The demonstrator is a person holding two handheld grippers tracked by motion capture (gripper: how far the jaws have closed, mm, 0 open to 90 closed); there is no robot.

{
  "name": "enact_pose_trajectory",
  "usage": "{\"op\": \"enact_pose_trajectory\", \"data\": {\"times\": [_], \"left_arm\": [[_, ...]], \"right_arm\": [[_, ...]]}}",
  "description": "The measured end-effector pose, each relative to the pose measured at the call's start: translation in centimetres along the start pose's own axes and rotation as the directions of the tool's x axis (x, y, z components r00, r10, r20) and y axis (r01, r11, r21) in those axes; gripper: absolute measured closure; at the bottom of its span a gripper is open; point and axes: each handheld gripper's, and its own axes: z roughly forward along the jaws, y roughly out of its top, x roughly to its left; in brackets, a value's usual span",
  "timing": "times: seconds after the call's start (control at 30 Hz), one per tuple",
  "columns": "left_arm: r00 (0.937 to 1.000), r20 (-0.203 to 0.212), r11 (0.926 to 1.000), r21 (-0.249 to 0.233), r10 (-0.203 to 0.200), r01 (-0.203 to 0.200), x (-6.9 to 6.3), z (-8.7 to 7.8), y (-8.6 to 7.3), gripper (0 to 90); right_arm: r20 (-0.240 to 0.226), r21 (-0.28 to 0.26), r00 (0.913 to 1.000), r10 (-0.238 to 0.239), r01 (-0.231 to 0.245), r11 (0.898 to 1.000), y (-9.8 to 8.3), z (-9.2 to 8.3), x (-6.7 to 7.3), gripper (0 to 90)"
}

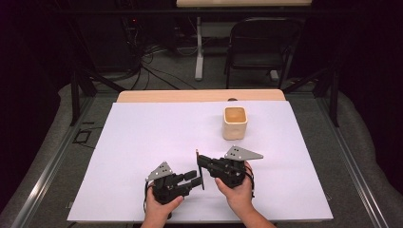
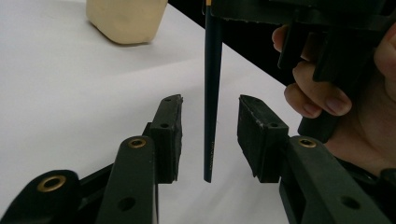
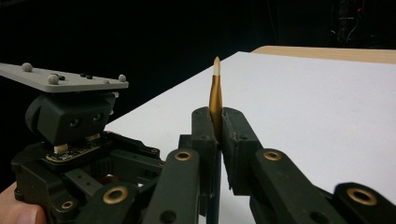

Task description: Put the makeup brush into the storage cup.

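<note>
A thin paintbrush (image 1: 200,170) with a dark blue handle (image 2: 212,93), a gold ferrule (image 3: 215,100) and a pale tip stands nearly upright over the white sheet. My right gripper (image 3: 218,126) is shut on it just below the ferrule; in the high view that gripper (image 1: 200,161) is at centre front. My left gripper (image 2: 210,135) has its jaws on either side of the lower handle, with a gap showing on each side, so the pads do not touch it. In the high view the left gripper (image 1: 194,178) sits just left of the brush.
A cream square cup (image 1: 235,123), also seen as a cup (image 2: 126,18) in the left gripper view, stands on the white sheet (image 1: 142,137) beyond the grippers. The wooden table edge (image 1: 199,96) is at the back, with a black chair (image 1: 261,45) behind it.
</note>
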Motion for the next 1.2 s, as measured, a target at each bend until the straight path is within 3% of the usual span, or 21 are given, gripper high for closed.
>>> {"op": "enact_pose_trajectory", "data": {"times": [0.27,0.73,1.2], "left_arm": [[0.9996,-0.016,0.9998,-0.002,-0.022,0.022,0.27,0.04,-0.19,69.5],[0.9994,0.024,0.9996,0.014,-0.024,0.024,0.04,0.35,-0.36,78.2],[0.9993,0.026,0.9994,0.020,-0.028,0.027,0.09,0.52,-0.43,78.4]], "right_arm": [[-0.004,0.007,1.0000,-0.004,0.004,1.000,-0.09,0.11,0.13,83.9],[-0.010,0.004,0.9999,-0.011,0.011,1.000,-0.06,0.12,0.38,83.9],[-0.024,0.009,0.9996,-0.015,0.015,1.000,-0.04,0.20,0.68,83.9]]}}
